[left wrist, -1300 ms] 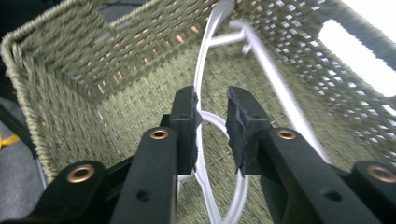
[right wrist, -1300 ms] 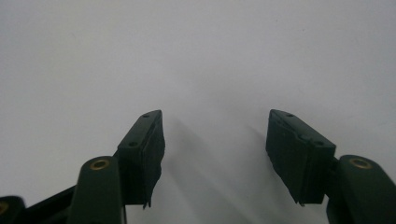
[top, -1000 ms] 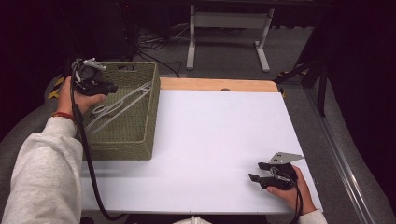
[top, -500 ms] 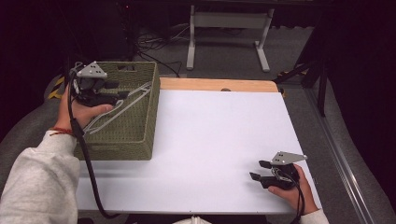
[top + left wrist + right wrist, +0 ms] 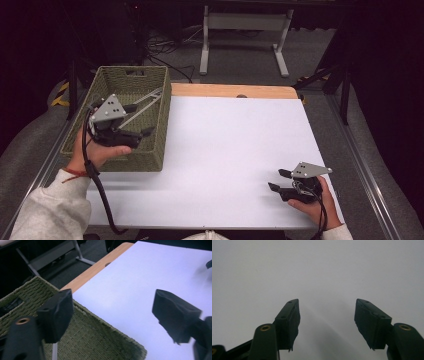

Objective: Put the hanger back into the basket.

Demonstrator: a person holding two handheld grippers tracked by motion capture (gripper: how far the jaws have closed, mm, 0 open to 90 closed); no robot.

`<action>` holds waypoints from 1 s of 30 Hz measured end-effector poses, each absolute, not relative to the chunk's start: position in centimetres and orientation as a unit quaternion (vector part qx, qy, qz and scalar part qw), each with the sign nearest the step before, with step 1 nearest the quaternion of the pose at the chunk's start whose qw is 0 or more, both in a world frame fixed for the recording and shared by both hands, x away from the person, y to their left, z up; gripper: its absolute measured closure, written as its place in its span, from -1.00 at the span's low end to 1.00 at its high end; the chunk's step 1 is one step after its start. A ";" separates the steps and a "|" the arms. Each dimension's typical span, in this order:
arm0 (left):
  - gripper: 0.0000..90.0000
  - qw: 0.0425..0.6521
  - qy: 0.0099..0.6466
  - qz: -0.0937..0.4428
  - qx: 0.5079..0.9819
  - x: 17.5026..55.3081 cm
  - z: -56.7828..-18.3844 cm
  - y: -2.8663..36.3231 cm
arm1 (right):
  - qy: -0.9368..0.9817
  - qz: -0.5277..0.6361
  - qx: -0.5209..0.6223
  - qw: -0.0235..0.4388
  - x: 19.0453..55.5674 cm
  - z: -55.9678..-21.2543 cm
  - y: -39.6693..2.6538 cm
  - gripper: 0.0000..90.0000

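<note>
A woven green basket [image 5: 150, 150] stands on the left edge of the white table [image 5: 235, 145]. Metal tongs [image 5: 146, 102] lie slanted inside it. My left gripper [image 5: 141, 120] hovers over the basket's near half, pointing right toward the table. Its jaws have just been opening, and they stand wide apart with nothing between them. In the left gripper view the left gripper [image 5: 112, 312] frames the basket's wall [image 5: 100, 340] and the table beyond. My right gripper [image 5: 278, 180] rests low at the table's near right corner. It is open and empty, as the right gripper view [image 5: 327, 320] also shows.
A strip of bare wood [image 5: 235, 91] runs along the table's far edge. Beyond it a white metal stand [image 5: 240, 30] and cables lie on the dark floor. A black cable [image 5: 97, 185] trails from the left gripper across the near left of the table.
The left gripper has moved from the basket's far left corner toward its near middle, and its jaws have spread apart. The tongs stay in the basket. The right gripper has kept still.
</note>
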State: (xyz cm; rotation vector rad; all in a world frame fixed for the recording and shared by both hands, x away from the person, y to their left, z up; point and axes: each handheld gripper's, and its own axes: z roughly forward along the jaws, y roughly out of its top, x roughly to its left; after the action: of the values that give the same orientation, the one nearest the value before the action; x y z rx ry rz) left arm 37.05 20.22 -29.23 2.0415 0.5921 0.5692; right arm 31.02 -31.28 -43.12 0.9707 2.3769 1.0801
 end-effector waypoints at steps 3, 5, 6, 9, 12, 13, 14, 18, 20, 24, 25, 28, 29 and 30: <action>-0.73 0.449 0.233 0.230 0.831 36.0 -30.0 19.7 | 0.842 0.382 0.338 0.178 30.9 -43.0 -31.1 -0.19; -0.76 0.453 0.227 0.229 0.831 35.4 -30.5 19.5 | 0.843 0.381 0.335 0.179 30.8 -43.0 -31.0 -0.20; -0.78 0.452 0.222 0.226 0.834 35.1 -30.7 19.3 | 0.844 0.380 0.334 0.180 30.8 -43.0 -30.9 -0.20; -0.81 0.452 0.212 0.226 0.836 34.5 -31.1 19.1 | 0.845 0.380 0.330 0.181 30.7 -42.9 -30.7 -0.21; -0.81 0.447 0.197 0.221 0.844 33.5 -32.1 18.4 | 0.848 0.380 0.320 0.184 30.5 -42.8 -30.5 -0.24; -0.81 0.448 0.194 0.218 0.845 33.4 -32.4 18.3 | 0.849 0.379 0.320 0.185 30.5 -42.8 -30.5 -0.24; -0.82 0.448 0.194 0.218 0.845 33.4 -32.4 18.3 | 0.849 0.378 0.320 0.185 30.5 -42.8 -30.5 -0.24; -0.80 0.459 0.191 0.215 0.840 32.8 -33.4 17.9 | 0.849 0.376 0.319 0.186 30.5 -42.9 -30.5 -0.26; -0.79 0.450 0.188 0.218 0.846 32.5 -34.2 17.6 | 0.848 0.378 0.321 0.188 30.5 -42.9 -30.4 -0.26; -0.78 0.456 0.179 0.207 0.847 31.9 -35.4 17.1 | 0.846 0.379 0.317 0.199 30.4 -42.8 -30.4 -0.27; -0.79 0.455 0.177 0.205 0.848 31.8 -35.6 16.9 | 0.846 0.381 0.316 0.199 30.3 -42.8 -30.4 -0.28; -0.79 0.461 0.170 0.209 0.846 31.3 -36.4 16.3 | 0.846 0.381 0.315 0.201 30.3 -42.8 -30.4 -0.29; -0.79 0.463 0.170 0.201 0.846 31.2 -36.7 16.0 | 0.845 0.382 0.315 0.202 30.3 -42.8 -30.4 -0.30; -0.79 0.459 0.169 0.202 0.849 31.2 -36.8 15.8 | 0.845 0.382 0.315 0.203 30.2 -42.8 -30.4 -0.30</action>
State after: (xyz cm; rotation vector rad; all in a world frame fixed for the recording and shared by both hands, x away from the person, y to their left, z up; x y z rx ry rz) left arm 31.19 15.79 -36.84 2.0893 0.4152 0.4964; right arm 30.23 -30.44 -42.84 0.8783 2.3586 1.0665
